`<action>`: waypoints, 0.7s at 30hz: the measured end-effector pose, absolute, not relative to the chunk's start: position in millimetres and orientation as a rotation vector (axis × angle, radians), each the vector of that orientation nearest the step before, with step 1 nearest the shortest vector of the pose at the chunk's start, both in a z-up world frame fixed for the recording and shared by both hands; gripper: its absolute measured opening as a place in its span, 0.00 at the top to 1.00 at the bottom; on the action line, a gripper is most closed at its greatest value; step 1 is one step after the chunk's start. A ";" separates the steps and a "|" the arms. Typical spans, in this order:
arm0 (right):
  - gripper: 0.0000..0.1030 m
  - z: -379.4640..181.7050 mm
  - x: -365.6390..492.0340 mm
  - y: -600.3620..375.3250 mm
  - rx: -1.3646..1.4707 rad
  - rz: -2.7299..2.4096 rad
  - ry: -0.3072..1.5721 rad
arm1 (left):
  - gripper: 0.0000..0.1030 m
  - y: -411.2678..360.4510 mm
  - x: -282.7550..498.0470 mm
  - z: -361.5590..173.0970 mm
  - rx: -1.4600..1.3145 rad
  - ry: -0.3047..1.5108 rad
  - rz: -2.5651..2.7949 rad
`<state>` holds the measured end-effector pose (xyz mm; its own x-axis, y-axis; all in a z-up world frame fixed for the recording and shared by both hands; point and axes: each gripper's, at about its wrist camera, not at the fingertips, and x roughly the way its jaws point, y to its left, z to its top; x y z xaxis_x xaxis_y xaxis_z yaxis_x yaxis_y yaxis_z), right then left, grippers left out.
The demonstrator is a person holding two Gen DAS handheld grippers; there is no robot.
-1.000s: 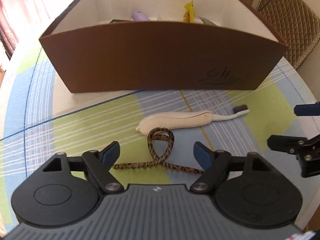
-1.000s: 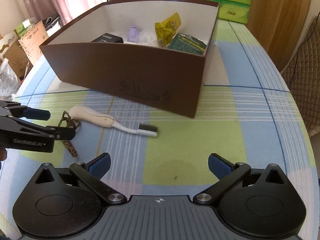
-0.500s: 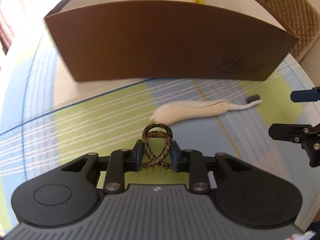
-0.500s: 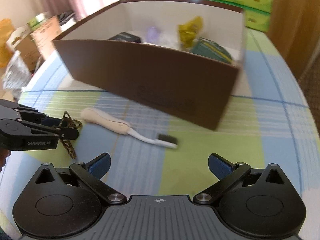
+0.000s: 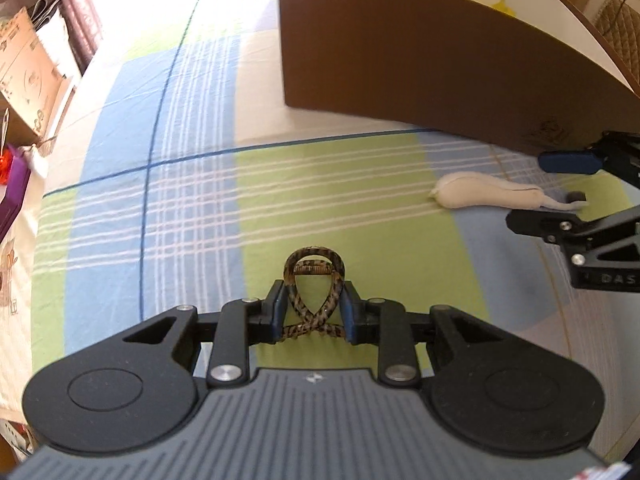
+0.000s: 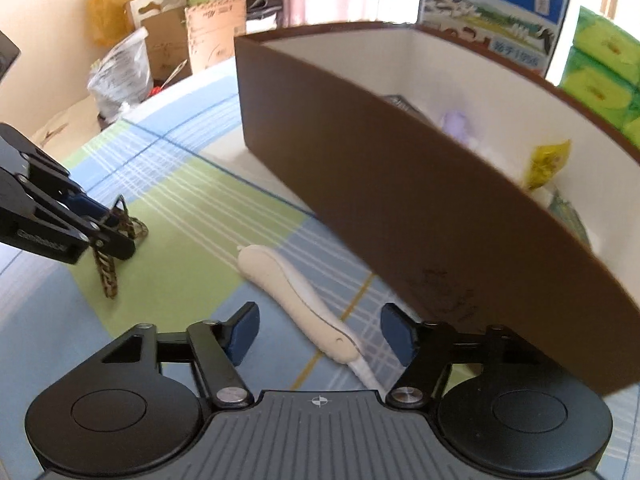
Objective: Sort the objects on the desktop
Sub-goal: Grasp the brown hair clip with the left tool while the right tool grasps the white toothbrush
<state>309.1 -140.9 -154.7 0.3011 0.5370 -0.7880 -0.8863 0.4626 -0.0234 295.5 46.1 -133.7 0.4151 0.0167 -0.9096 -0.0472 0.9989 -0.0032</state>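
Between the blue pads of the left gripper (image 5: 313, 314) sits the leopard-print hair clip (image 5: 314, 280), pinched at its crossed waist with the loop pointing forward; the jaws are drawn in tight on it. From the right wrist view the clip (image 6: 120, 232) hangs from that gripper with one tail trailing down toward the checked tablecloth (image 5: 192, 208), apparently just clear of it.

The right gripper (image 6: 320, 336) stands wide open and holds nothing. It straddles the cream-handled brush (image 6: 296, 292), which lies flat on the cloth just beside the near wall of the brown box (image 6: 380, 184). The brush neck passes between the pads; whether either pad touches it cannot be told.

Assessment: two steps are in hand, carrying the clip to the box and seizing the brush. For the clip, lift high enough that the dangling tail clears the box rim before release. For the brush, lower squarely and close on the thick handle, not the thin neck, where the grip would likely slip or pivot. Items already in the box include a yellow packet (image 6: 546, 164) and a lilac object (image 6: 456, 120).
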 end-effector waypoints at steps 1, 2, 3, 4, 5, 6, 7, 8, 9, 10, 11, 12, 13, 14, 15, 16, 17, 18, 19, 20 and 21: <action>0.50 -157.7 310.4 -139.7 -0.507 1.004 0.821 | 0.77 46.9 294.5 -133.7 -0.034 1.142 0.043; 0.59 -160.2 311.2 -140.7 -0.499 0.997 0.839 | 0.77 47.4 293.4 -133.8 -0.039 1.141 0.044; 0.69 -161.3 311.7 -142.5 -0.492 0.987 0.854 | 0.77 47.7 292.6 -133.8 -0.042 1.139 0.044; 0.72 -162.7 312.0 -145.6 -0.481 0.973 0.873 | 0.77 47.6 292.1 -133.9 -0.041 1.137 0.040; 0.80 -162.2 310.9 -148.7 -0.464 0.957 0.875 | 0.77 47.6 291.2 -134.2 -0.042 1.134 0.041; 0.83 -161.6 309.3 -152.6 -0.452 0.944 0.881 | 0.77 47.4 290.8 -134.1 -0.042 1.132 0.042; 0.84 -160.7 307.2 -157.1 -0.436 0.924 0.892 | 0.77 48.1 289.9 -133.9 -0.041 1.129 0.042; 0.84 -159.6 304.5 -162.1 -0.421 0.904 0.902 | 0.77 47.6 289.4 -134.4 -0.037 1.127 0.042; 0.84 -158.7 301.6 -167.2 -0.407 0.887 0.911 | 0.77 48.3 287.5 -133.3 -0.031 1.124 0.039; 0.84 -157.2 297.8 -173.7 -0.394 0.871 0.927 | 0.77 46.8 287.3 -133.4 -0.027 1.122 0.033; 0.84 -156.0 294.8 -179.3 -0.381 0.861 0.942 | 0.77 45.1 286.1 -133.5 -0.027 1.119 0.023; 0.84 -154.0 292.3 -185.0 -0.367 0.851 0.956 | 0.77 42.4 286.3 -133.9 -0.027 1.117 0.007; 0.84 -151.7 288.3 -192.2 -0.353 0.841 0.973 | 0.77 38.7 285.9 -133.9 -0.021 1.116 -0.008; 0.84 -150.5 285.3 -198.0 -0.346 0.834 0.985 | 0.77 34.7 285.3 -133.9 -0.015 1.114 -0.025; 0.84 -149.1 281.9 -204.3 -0.341 0.822 0.996 | 0.77 29.4 284.3 -133.8 -0.010 1.113 -0.044; 0.84 -147.7 279.3 -210.3 -0.336 0.811 1.005 | 0.77 24.5 283.5 -133.7 -0.007 1.111 -0.062; 0.84 -146.9 276.8 -215.7 -0.332 0.804 1.013 | 0.77 19.3 282.7 -133.5 -0.006 1.111 -0.081; 0.83 -146.0 274.1 -221.6 -0.327 0.794 1.019 | 0.77 13.7 281.6 -133.5 -0.009 1.112 -0.104; 0.83 -144.7 271.4 -227.4 -0.323 0.776 1.020 | 0.77 8.1 280.5 -133.6 -0.013 1.112 -0.127; 0.83 -144.2 269.1 -231.3 -0.321 0.764 1.020 | 0.77 2.1 279.0 -133.6 -0.015 1.111 -0.155; 0.83 -143.8 266.2 -234.8 -0.318 0.758 1.020 | 0.77 -3.4 277.8 -134.0 -0.012 1.111 -0.178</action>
